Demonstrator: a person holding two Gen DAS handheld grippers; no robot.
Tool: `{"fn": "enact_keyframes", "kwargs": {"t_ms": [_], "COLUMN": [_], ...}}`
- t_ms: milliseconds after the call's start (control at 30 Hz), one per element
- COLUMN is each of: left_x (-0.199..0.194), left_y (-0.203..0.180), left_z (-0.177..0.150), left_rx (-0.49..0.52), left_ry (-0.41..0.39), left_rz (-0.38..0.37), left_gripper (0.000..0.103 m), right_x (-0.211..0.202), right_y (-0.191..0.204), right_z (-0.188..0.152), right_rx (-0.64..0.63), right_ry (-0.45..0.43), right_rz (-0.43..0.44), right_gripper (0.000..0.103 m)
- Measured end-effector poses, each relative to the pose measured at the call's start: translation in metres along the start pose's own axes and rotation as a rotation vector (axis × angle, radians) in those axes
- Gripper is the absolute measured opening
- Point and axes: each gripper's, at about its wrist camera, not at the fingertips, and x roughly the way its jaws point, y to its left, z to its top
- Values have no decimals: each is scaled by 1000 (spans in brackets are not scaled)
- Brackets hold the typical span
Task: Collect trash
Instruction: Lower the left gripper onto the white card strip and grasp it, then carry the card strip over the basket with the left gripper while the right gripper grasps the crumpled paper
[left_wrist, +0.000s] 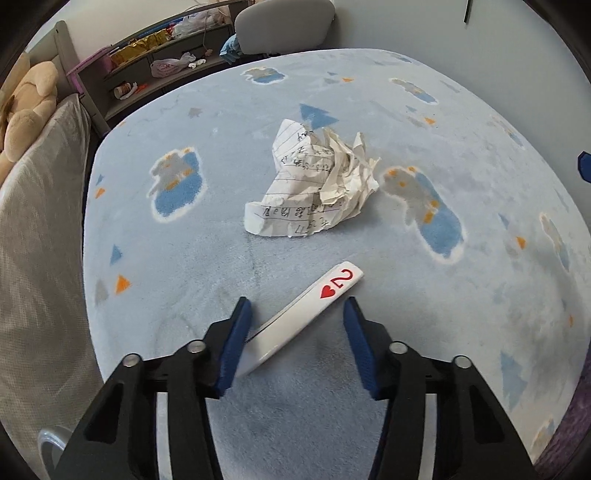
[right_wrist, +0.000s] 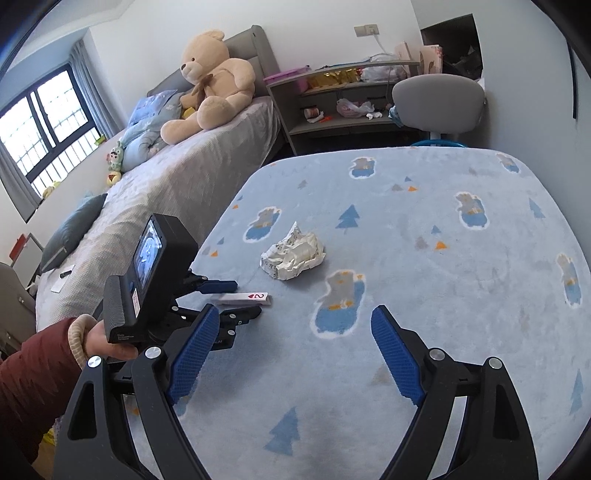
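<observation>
Along the left side, a bed (right_wrist: 177, 177) under a pale grey cover, with a big tan teddy bear (right_wrist: 218, 81) seated at its head. Just beside the bed, filling most of both views, a worktop (right_wrist: 461, 295) draped in light blue fleece printed with bears, trees and small triangles. Beyond its far edge, a grey shelf unit (right_wrist: 291, 110) cluttered with bags and small items, and a grey chair (right_wrist: 437, 98) against the wall.

Over the near edge of the worktop, the right gripper (right_wrist: 295, 312): blue pads spread wide, nothing between them, only bare fleece below. To its left, the left gripper (right_wrist: 245, 298), carried by a hand (right_wrist: 107, 343) in a dark red sleeve (right_wrist: 33, 376), tilted steeply down at the fleece. From the left wrist view, left gripper (left_wrist: 295, 306) partly open around a playing card (left_wrist: 332, 286), a two of hearts. Card slanted across the gap, its lower end against the left pad, its printed end clear of the right pad and pointing away. No squeeze from both pads visible; whether the card lies on the fleece or is lifted off it, cannot tell.

Further out, near the middle of the worktop, a crumpled sheet of lined paper (left_wrist: 314, 184) with handwriting, resting on the fleece, apart from the card and from both grippers.
</observation>
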Motion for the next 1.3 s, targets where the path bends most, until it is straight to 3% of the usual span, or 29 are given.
{"fn": "enact_keyframes", "kwargs": {"t_ms": [100,200,233,300,600,833,933,1067,1300], "left_x": [-3,-8,-11,-16,-67,-124,-138,-153,-179], "left_y": [-7,-12,-13,-12,-18,-3,12,31,61], "left_z": [-5,-12,-15,-23,-61,-99,-122,-147,-179], "left_rx": [-12,-47,-71,-137,-277,-378,-446,-506,-592], "left_ry": [-14,-31,-39,-46,-159,-262,-269,-264,-274], "left_rz": [2,9,3,-13,92,236,290,356,472], "left_gripper": [29,25,16,11,12,12,12,12,12], "right_x": [0,2,3,5,31,67,82,98,140], "right_y": [-2,-3,-4,-5,-12,-3,0,12,27], "right_z": [0,1,1,1,1,7,13,22,37], "right_rx": [5,8,7,5,13,-16,-1,-16,-65], "right_ry": [2,2,2,2,36,64,70,58,69], "right_rz": [-4,-13,-17,-32,-90,-116,-108,-104,-170], "right_gripper": [83,83,83,83,83,83,83,92,94]}}
